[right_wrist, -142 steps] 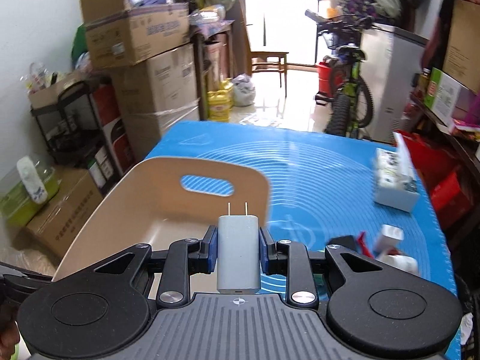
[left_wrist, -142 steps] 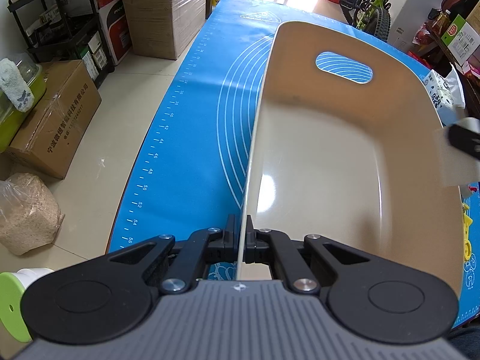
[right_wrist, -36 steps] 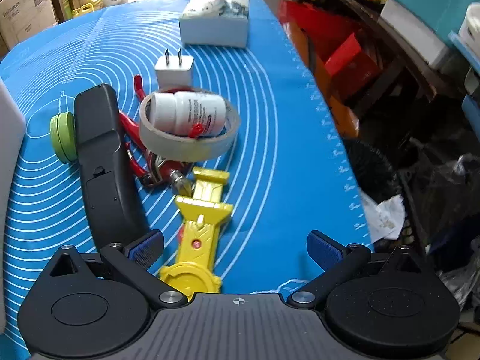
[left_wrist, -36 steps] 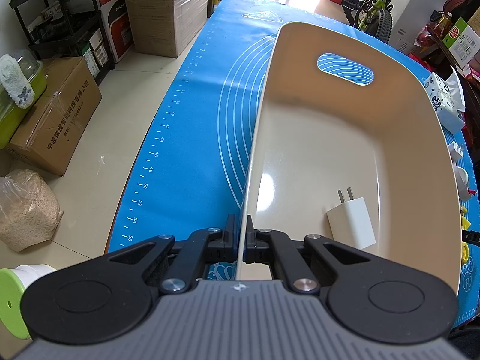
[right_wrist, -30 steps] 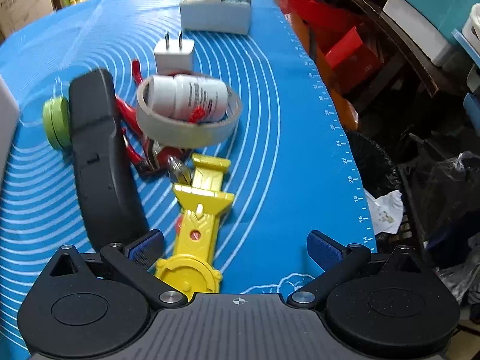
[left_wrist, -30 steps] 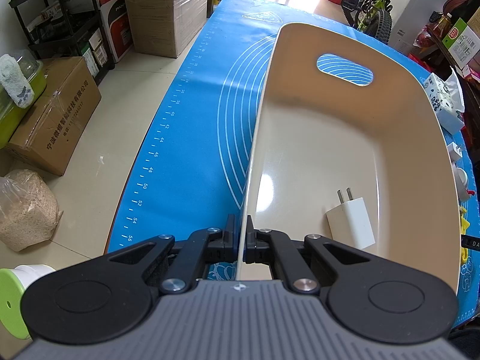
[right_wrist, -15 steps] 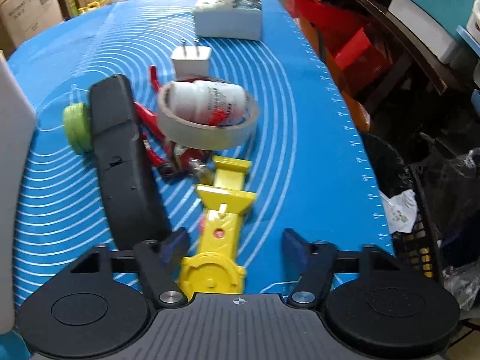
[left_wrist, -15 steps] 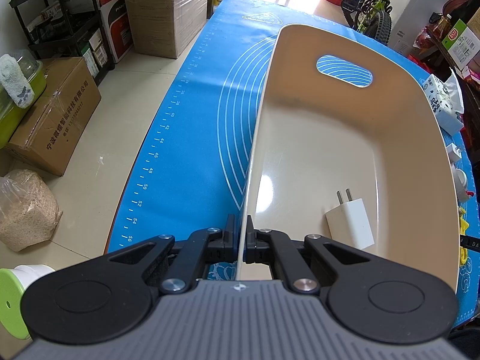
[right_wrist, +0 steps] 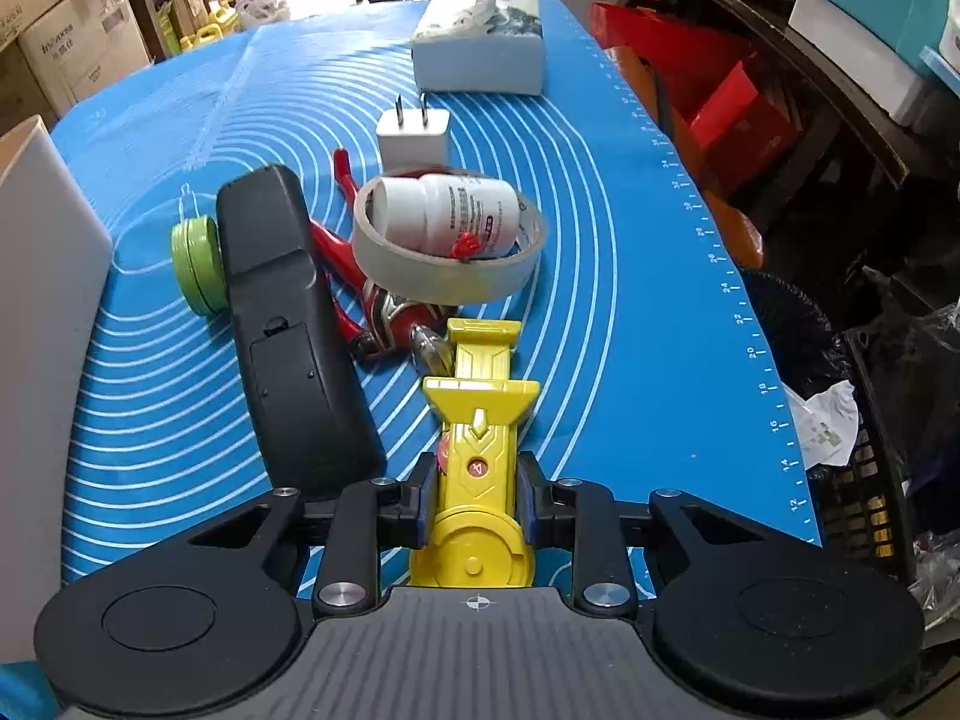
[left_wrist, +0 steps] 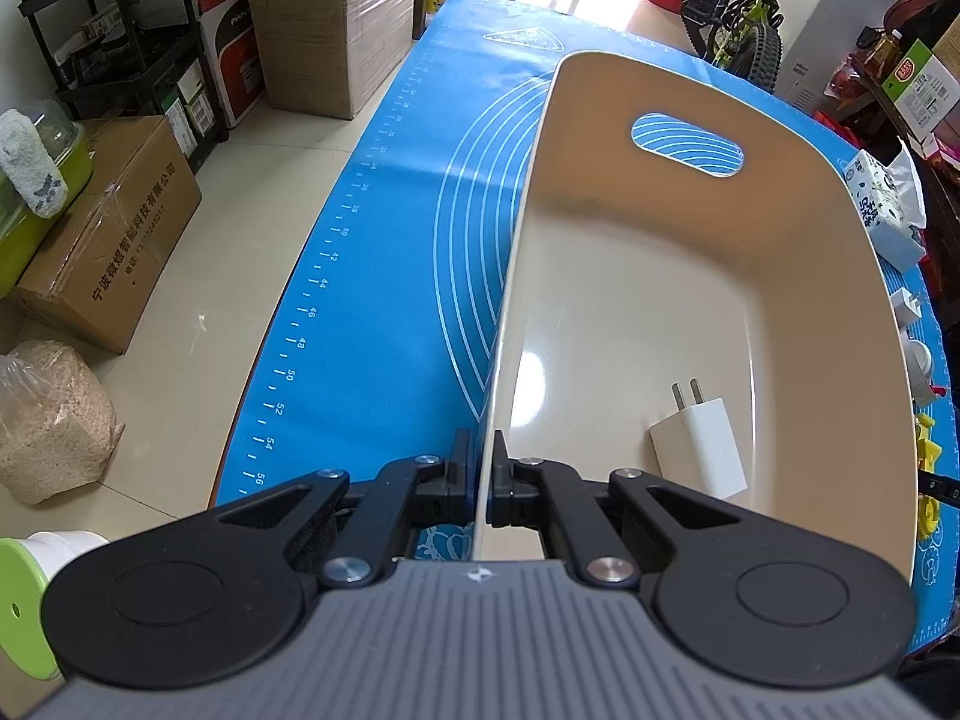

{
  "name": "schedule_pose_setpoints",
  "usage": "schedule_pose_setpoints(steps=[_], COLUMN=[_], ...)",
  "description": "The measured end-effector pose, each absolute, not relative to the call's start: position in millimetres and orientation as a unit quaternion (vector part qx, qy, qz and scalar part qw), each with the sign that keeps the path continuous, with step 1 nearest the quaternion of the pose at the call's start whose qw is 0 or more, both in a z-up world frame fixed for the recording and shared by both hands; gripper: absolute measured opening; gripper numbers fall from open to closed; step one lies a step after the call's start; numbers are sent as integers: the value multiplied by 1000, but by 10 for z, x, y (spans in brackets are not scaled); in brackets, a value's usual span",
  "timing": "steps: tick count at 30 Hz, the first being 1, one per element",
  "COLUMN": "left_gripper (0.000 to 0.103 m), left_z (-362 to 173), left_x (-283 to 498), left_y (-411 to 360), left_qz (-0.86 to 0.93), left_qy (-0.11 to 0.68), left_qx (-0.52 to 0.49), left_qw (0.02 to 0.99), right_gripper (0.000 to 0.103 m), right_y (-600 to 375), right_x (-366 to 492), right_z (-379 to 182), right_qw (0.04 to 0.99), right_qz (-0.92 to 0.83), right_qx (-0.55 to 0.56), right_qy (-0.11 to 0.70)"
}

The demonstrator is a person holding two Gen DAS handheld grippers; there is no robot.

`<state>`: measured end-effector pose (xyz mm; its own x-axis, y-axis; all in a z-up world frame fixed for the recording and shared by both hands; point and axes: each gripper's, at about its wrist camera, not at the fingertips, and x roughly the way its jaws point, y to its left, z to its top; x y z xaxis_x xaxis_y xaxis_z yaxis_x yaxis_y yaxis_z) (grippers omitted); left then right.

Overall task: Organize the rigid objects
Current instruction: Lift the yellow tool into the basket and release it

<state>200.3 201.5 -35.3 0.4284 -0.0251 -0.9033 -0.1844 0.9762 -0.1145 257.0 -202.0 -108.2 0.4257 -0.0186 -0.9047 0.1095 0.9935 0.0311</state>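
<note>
A blue mat (left_wrist: 384, 276) with white rings and a printed number scale along its edges (42 to 56 legible on one side, 12 to 34 on the other) covers the counter. On it sits a cream bin (left_wrist: 648, 276) with a cut-out handle; the left gripper (left_wrist: 485, 474) has its jaws clamped on the bin's near rim. A white charger (left_wrist: 702, 450) lies inside on the bin floor. Beside the bin, a black remote (right_wrist: 288, 324) lies back-up, touching a green disc (right_wrist: 198, 267). A tissue pack (right_wrist: 480, 54) sits at the far end. The right gripper (right_wrist: 477, 495) has its jaws closing, pads touching a yellow toy (right_wrist: 477, 438). A tape roll (right_wrist: 450, 252) rings a white bottle (right_wrist: 450, 213) whose label print is too small to read, over a red figure (right_wrist: 372, 294). A second charger (right_wrist: 413, 133) lies beyond.
</note>
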Motion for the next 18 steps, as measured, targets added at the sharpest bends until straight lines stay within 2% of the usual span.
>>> schedule_pose_setpoints(steps=[8, 18], left_gripper=[5, 5], left_z=[-355, -357], left_x=[2003, 2002], left_y=[2016, 2015], left_qz=[47, 47], left_qy=[532, 532], left_qx=[-98, -99], left_qw=[839, 839], right_gripper=[35, 35], right_y=[-2056, -1818], right_x=[2463, 2343], right_z=[-867, -272], right_qw=[857, 890], right_qz=[-39, 0], right_qx=[49, 57], right_qy=[512, 453])
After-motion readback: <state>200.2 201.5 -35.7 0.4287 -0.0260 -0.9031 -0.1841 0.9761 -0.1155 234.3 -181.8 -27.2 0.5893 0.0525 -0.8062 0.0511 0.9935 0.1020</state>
